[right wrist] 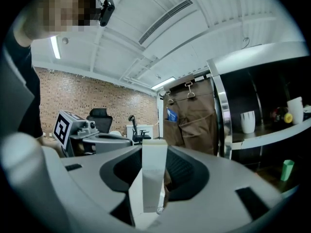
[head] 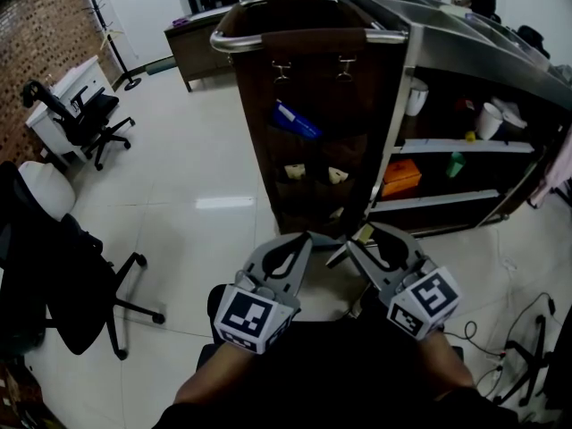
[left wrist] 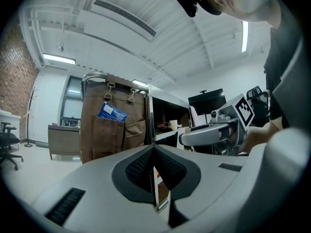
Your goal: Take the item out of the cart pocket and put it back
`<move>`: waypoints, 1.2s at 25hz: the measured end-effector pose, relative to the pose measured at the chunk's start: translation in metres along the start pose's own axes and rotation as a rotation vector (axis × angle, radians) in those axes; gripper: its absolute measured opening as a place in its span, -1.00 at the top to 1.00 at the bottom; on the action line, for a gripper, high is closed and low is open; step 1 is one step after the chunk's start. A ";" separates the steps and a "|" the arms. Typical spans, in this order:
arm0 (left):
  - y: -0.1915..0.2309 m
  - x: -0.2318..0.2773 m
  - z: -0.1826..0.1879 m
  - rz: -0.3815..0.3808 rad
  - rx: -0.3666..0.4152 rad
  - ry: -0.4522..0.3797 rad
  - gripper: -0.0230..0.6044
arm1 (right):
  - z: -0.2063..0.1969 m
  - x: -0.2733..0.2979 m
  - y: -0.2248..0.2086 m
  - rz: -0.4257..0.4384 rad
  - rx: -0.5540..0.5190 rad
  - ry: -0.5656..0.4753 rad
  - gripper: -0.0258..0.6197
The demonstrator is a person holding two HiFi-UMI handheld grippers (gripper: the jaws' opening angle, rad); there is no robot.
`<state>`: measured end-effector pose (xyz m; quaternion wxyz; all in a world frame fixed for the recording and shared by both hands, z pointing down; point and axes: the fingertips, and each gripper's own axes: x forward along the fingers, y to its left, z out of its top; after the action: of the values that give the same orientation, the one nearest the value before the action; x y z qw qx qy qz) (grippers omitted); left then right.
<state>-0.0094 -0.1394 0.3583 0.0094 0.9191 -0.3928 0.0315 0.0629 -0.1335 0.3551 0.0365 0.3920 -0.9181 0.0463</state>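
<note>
A brown fabric pocket organiser (head: 313, 141) hangs from the cart's handle rail (head: 304, 36). A blue packet (head: 295, 121) sticks out of an upper pocket, and small pale items sit in the lower pockets. My right gripper (head: 353, 242) is shut on a slim white box (right wrist: 154, 178), held upright between its pads a short way in front of the cart's foot. In the head view the box (head: 365, 233) shows at the jaw tips. My left gripper (head: 307, 238) hovers beside it, shut, with nothing held (left wrist: 154, 178).
The cart's side shelves (head: 465, 146) hold an orange box (head: 399, 177), white cups (head: 487, 121) and a green item (head: 456, 164). Black office chairs (head: 63, 275) stand at the left. Cables (head: 527, 347) lie on the floor at the right. A desk (head: 201, 47) is behind the cart.
</note>
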 end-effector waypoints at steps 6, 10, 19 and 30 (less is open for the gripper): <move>0.003 0.000 0.000 0.011 -0.001 -0.005 0.93 | -0.003 -0.002 0.002 0.007 -0.005 0.013 0.40; 0.003 0.001 0.001 0.009 0.000 -0.009 0.93 | -0.001 -0.002 -0.001 0.005 -0.006 0.008 0.40; 0.012 0.004 0.003 0.025 -0.006 -0.021 0.93 | 0.025 0.001 -0.004 0.003 -0.028 -0.039 0.40; 0.021 0.004 0.000 0.037 -0.014 -0.018 0.93 | 0.100 0.010 -0.035 -0.027 -0.083 -0.163 0.40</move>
<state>-0.0224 -0.1566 0.3585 0.0118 0.9118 -0.4099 0.0204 0.0786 -0.1757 0.2590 -0.0214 0.4050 -0.9137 -0.0241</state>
